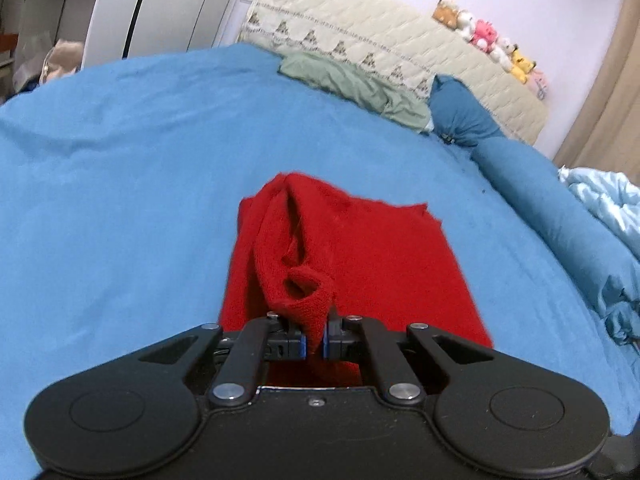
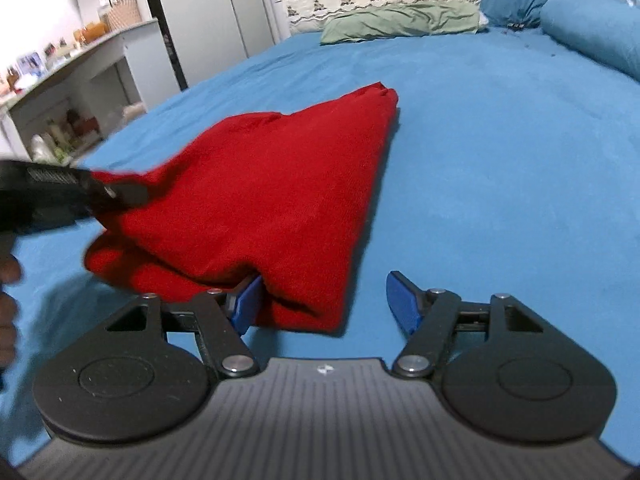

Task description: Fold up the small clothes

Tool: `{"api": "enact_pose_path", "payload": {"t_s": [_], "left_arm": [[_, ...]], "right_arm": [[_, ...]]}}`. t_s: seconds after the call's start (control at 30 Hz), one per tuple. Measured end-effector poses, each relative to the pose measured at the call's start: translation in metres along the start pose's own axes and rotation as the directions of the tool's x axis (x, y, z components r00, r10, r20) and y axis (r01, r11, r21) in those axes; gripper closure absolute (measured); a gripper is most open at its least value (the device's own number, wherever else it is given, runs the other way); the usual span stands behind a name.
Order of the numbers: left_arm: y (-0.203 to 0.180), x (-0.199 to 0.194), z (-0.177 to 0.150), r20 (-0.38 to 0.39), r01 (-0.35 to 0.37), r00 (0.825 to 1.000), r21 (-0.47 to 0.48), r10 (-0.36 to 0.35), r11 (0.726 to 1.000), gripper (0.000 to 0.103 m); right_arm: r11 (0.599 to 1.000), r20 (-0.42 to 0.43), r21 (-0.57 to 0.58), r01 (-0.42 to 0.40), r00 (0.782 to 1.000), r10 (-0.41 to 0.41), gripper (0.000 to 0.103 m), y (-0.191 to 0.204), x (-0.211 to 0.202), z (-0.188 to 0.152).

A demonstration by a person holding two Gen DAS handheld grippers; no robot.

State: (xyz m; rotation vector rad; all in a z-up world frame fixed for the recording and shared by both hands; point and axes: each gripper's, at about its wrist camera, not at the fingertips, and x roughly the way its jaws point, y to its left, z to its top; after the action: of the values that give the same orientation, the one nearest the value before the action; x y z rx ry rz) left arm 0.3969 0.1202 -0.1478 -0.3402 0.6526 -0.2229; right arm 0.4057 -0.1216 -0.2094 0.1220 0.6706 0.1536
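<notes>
**Mid-fold: left corner pinched, right corner not yet taken**

We had the red garment lying on the blue bed, roughly mid-bed, well apart from the pillows. The left tongs were closed on a near edge of the garment, w/ a rolled cuff or hem bunched just above the pads. In the right wrist view that same pinched corner was lifted off the sheet, so the cloth sloped up toward it like a tent.

The right tongs stood wide open. The near right corner of the garment sat between the pads, the left pad touching or tucked under the cloth, the right pad well clear. No grip there yet.

Our read: we were at the pick-up of the near edge, i.e. start of a fold, w/ only one of two corners secured. Next move probably called for closing the right tongs on that corner, then lifting both corners evenly and carrying them over toward the far edge.

Containers: none in play. A woven basket sat on the far desk; contents too small to tell.
</notes>
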Motion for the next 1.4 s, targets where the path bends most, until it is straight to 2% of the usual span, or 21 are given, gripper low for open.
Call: {"api": "enact_pose_path", "payload": {"t_s": [0.13,0.23,0.27,0.37,0.43,0.53,0.63,0.7,0.8,0.87,0.93,1.0,1.07,1.17,1.2,1.23,1.27,1.3,1.33,1.37,1.4], "left_arm": [[-0.002,-0.011,0.006,0.045,0.020,0.999,-0.004,-0.020,1.000,0.097],[-0.003,-0.016,0.008,0.061,0.028,0.998,-0.005,-0.027,1.000,0.097],[-0.004,-0.016,0.008,0.064,0.028,0.998,-0.003,-0.028,1.000,0.097],[-0.007,-0.022,0.008,0.078,0.030,0.996,0.000,-0.030,1.000,0.097],[-0.008,-0.034,0.006,0.101,0.029,0.994,0.003,-0.029,1.000,0.097],[-0.007,-0.045,-0.014,0.121,-0.044,0.992,0.003,0.044,0.999,0.097],[0.004,-0.017,-0.030,0.037,-0.100,0.994,0.013,0.100,0.995,0.095],[0.009,-0.006,-0.038,0.020,-0.133,0.991,0.036,0.132,0.990,0.087],[0.015,-0.012,-0.038,0.046,-0.144,0.989,0.033,0.143,0.989,0.075],[0.011,-0.019,-0.040,0.080,-0.214,0.975,0.081,0.208,0.973,0.055],[0.009,-0.021,-0.045,0.103,-0.294,0.954,0.146,0.281,0.945,0.053],[0.014,-0.011,-0.048,0.041,-0.291,0.957,0.158,0.288,0.943,0.051],[0.017,-0.009,-0.048,0.038,-0.282,0.959,0.165,0.280,0.945,0.051],[0.009,-0.020,-0.037,0.040,-0.282,0.959,0.179,0.279,0.943,0.052],[0.005,-0.028,-0.031,0.053,-0.275,0.962,0.184,0.270,0.944,0.051],[0.003,-0.036,-0.024,0.061,-0.262,0.965,0.192,0.255,0.946,0.042],[0.000,-0.042,-0.015,0.066,-0.246,0.969,0.202,0.238,0.948,0.035],[-0.004,-0.048,-0.004,0.069,-0.225,0.974,0.214,0.215,0.951,0.022],[-0.007,-0.052,0.008,0.069,-0.203,0.979,0.223,0.192,0.954,0.008],[-0.009,-0.054,0.021,0.066,-0.183,0.983,0.230,0.172,0.956,0.000],[-0.012,-0.050,0.033,0.049,-0.165,0.986,0.241,0.158,0.957,0.000]], "right_arm": [[0.995,0.011,-0.092,0.040,0.999,-0.039,0.021,0.011,0.001,-0.008],[0.993,0.014,-0.109,0.048,0.999,-0.046,0.021,0.013,0.001,-0.007],[0.993,0.019,-0.103,0.055,0.998,-0.054,0.025,0.013,0.002,-0.007],[0.992,0.050,-0.059,0.111,0.993,-0.108,0.051,0.007,0.000,-0.001],[0.994,0.088,-0.051,0.097,0.992,-0.092,0.063,0.007,-0.010,0.006],[0.982,0.127,-0.152,0.109,0.988,-0.090,0.064,0.021,-0.020,0.007],[0.986,0.034,-0.135,0.093,0.995,-0.089,0.065,0.016,-0.004,-0.001],[0.992,0.002,-0.102,0.079,0.997,-0.079,0.065,0.008,0.001,-0.006],[0.992,-0.012,-0.106,0.067,0.998,-0.068,0.065,0.006,0.000,-0.005],[0.992,-0.026,-0.111,0.051,0.998,-0.054,0.064,0.005,0.001,-0.002],[0.995,-0.039,-0.099,0.025,0.999,-0.029,0.061,-0.001,0.000,0.000],[0.997,-0.051,-0.082,0.006,0.999,-0.010,0.053,-0.007,-0.004,0.002],[0.997,-0.068,-0.069,-0.014,0.998,0.009,0.046,-0.013,-0.010,0.003],[0.997,-0.084,-0.043,-0.071,0.994,0.067,0.044,-0.025,-0.028,0.012],[0.995,-0.085,-0.035,-0.098,0.992,0.095,0.037,-0.029,-0.036,0.018],[0.992,-0.086,-0.029,-0.122,0.989,0.119,0.030,-0.033,-0.044,0.027],[0.990,-0.086,-0.023,-0.141,0.987,0.139,0.012,-0.038,-0.051,0.037],[0.986,-0.084,-0.017,-0.167,0.983,0.165,0.000,-0.042,-0.058,0.051],[0.982,-0.082,-0.013,-0.188,0.979,0.186,0.000,-0.045,-0.063,0.064],[0.978,-0.079,-0.007,-0.208,0.975,0.206,0.000,-0.047,-0.067,0.079],[0.974,-0.085,0.003,-0.227,0.970,0.227,0.000,-0.049,-0.069,0.097]]}}
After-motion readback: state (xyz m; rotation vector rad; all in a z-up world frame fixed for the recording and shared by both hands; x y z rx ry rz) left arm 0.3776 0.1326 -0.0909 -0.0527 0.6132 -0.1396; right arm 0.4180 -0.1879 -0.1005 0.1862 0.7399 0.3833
